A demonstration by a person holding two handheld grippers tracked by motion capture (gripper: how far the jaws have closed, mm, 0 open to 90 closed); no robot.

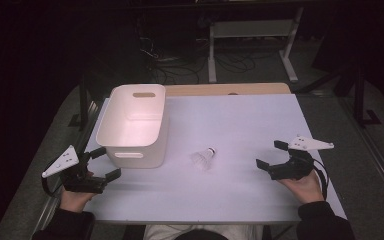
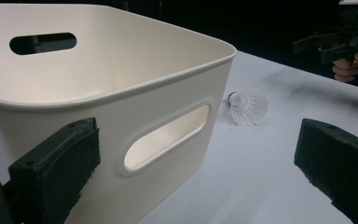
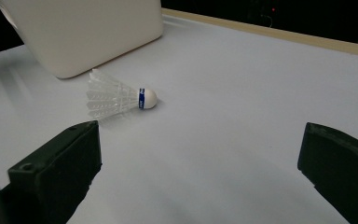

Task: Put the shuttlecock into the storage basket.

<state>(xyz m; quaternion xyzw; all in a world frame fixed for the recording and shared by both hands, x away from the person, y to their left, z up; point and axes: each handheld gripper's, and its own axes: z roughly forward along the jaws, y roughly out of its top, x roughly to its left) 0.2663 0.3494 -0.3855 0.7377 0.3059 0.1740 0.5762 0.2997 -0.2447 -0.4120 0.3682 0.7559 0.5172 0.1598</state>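
A white shuttlecock (image 1: 203, 158) (image 2: 246, 107) (image 3: 119, 98) lies on its side near the middle of the white table (image 1: 240, 130), its cork tip pointing up and right in the high view. A white plastic bin (image 1: 135, 125) (image 2: 107, 93) (image 3: 81, 32) with handle slots stands empty at the left. My left gripper (image 1: 105, 162) (image 2: 196, 172) is open at the table's front left, just in front of the bin. Well to the right of the shuttlecock, my right gripper (image 1: 271, 155) (image 3: 200, 172) (image 2: 340, 44) also stands open with nothing between its jaws.
A wooden strip (image 1: 230, 89) runs along the table's far edge. Beyond it the dark floor holds cables and a white frame leg (image 1: 212, 55). Bare tabletop (image 3: 242, 93) lies between the shuttlecock and the right gripper.
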